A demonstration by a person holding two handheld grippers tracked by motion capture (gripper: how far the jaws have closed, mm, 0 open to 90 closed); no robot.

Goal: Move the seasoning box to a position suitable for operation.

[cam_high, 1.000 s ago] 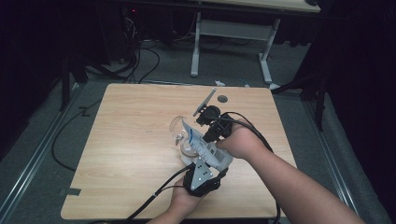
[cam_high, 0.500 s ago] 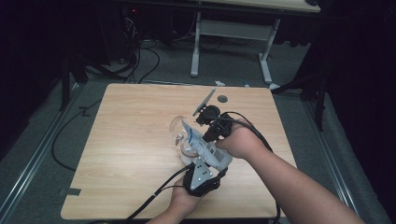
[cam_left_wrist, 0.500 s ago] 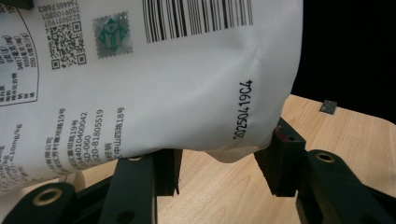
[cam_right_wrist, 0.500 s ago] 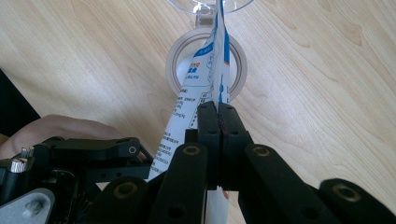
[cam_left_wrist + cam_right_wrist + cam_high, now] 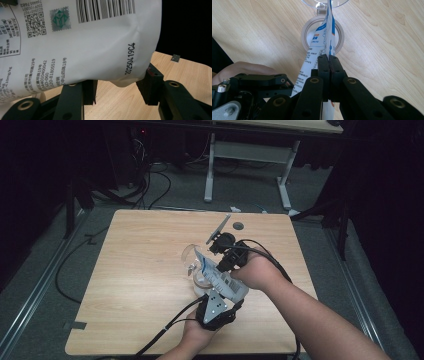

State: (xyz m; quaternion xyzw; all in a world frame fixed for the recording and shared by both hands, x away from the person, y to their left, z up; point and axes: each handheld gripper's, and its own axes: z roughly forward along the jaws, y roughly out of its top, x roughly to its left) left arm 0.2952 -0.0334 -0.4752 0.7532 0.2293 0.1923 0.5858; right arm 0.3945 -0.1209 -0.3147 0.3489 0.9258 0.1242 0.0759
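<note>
One white printed pouch (image 5: 220, 279) sits at the table's centre. One clear glass jar (image 5: 192, 262) stands at its ten o'clock. Two grippers: the left gripper (image 5: 216, 306) at six o'clock, the right gripper (image 5: 227, 251) at one o'clock. One wooden table (image 5: 140, 270).

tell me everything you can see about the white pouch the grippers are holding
The pouch is a soft white plastic bag with blue print near its top, black small print, a barcode, a QR code and a stamped date code. It is held tilted above the table, top end toward a clear glass. The right gripper is shut flat on it. Its rounded bottom corner hangs between the left gripper's jaws; whether they press it is unclear.
</note>
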